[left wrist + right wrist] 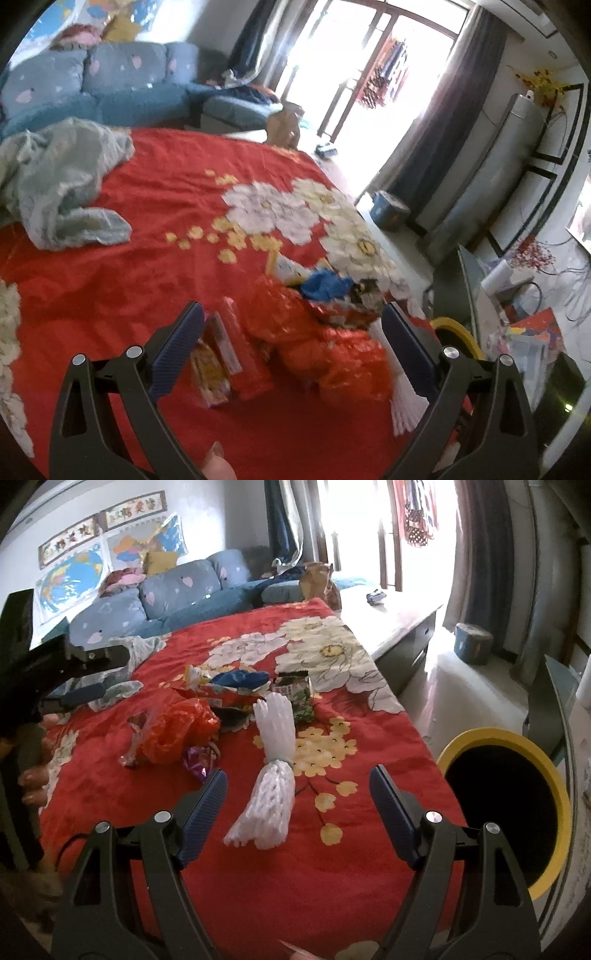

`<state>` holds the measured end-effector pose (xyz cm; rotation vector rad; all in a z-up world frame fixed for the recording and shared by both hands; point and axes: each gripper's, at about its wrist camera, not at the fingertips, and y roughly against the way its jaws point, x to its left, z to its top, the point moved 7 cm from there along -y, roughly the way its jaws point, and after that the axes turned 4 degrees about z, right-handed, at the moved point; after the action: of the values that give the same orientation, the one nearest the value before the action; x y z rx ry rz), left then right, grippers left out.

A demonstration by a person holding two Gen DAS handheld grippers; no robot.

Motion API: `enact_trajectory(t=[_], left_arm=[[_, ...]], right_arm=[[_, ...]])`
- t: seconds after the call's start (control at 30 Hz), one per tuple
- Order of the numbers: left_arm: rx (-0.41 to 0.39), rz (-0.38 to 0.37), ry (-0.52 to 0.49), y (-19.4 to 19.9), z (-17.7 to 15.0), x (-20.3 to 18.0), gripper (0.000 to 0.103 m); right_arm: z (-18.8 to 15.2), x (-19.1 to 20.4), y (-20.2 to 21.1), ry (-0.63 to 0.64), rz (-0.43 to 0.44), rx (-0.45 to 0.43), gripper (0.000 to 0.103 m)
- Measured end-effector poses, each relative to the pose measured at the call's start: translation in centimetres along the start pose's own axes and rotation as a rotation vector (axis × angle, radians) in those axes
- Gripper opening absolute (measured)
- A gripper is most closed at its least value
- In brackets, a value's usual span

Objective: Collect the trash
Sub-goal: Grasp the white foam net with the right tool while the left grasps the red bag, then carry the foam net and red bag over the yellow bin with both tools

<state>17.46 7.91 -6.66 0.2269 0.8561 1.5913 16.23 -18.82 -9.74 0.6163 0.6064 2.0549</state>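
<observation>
Both claws wide, empty. Foam net on bed: light, squashy, springs back. Right claw should pinch at band. Left claw over crinkly bag.

No text, brand or number can be read. Print is seen on the green snack packet and the yellow wrapper ahead of the hand-held gripper, and on the wall maps, but it is too blurred.
</observation>
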Motion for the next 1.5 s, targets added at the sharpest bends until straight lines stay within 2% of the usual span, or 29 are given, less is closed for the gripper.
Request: enact_trajectory(t=[0.13, 0.23, 0.33, 0.4, 0.43, 0.47, 0.5, 0.57, 0.67, 0.8, 1.23, 1.5], left_arm=[[0.082, -0.115, -0.004, -1.2, -2.0, -2.0, 0.093], [0.117, -0.116, -0.021, -2.1, -3.3, -3.0, 0.092], [0.143, -0.106, -0.033, -3.0, -4.3, -3.3, 0.088], [0.154, -0.096, -0.04, -3.5, -4.7, -3.4, 0.082], [0.157, -0.089, -0.045, -3.7, -4.9, -3.4, 0.079], [0.162, -0.082, -0.048, -3.8, -5.1, -3.4, 0.073], [0.17, -0.077, -0.049, -4.0, -5.3, -3.4, 0.064], [0.182, -0.07, -0.049, -4.3, -5.4, -3.2, 0.055], [0.185, -0.057, -0.068, -4.3, -5.4, -3.3, 0.033], [0.171, -0.051, -0.092, -3.8, -5.0, -3.4, 0.018], [-0.021, -0.079, -0.089, 1.7, -0.5, -3.3, 0.012], [-0.074, -0.112, -0.12, 4.2, 0.7, -4.7, 0.012]], right_arm=[[-0.8, 0.0, -1.4, -0.018, 0.025, 0.049, 0.069], [-1.6, 0.3, -2.1, -0.009, 0.039, 0.072, 0.062], [-2.2, 0.4, -2.6, 0.0, 0.055, 0.099, 0.043], [-2.6, 0.5, -2.8, 0.005, 0.063, 0.117, 0.025], [-2.9, 0.6, -2.9, 0.006, 0.071, 0.128, 0.022], [-3.1, 0.7, -2.9, 0.009, 0.078, 0.133, 0.017], [-3.2, 0.8, -2.9, 0.014, 0.081, 0.134, 0.015], [-3.4, 1.0, -2.6, 0.028, 0.079, 0.129, 0.014], [-3.4, 1.3, -2.4, 0.03, 0.085, 0.126, 0.013], [-3.3, 1.1, -2.2, 0.021, 0.09, 0.123, 0.013], [-1.9, 1.4, 0.4, 0.021, 0.116, 0.051, 0.012], [-0.3, 1.2, 2.1, 0.012, 0.114, 0.002, 0.012]])
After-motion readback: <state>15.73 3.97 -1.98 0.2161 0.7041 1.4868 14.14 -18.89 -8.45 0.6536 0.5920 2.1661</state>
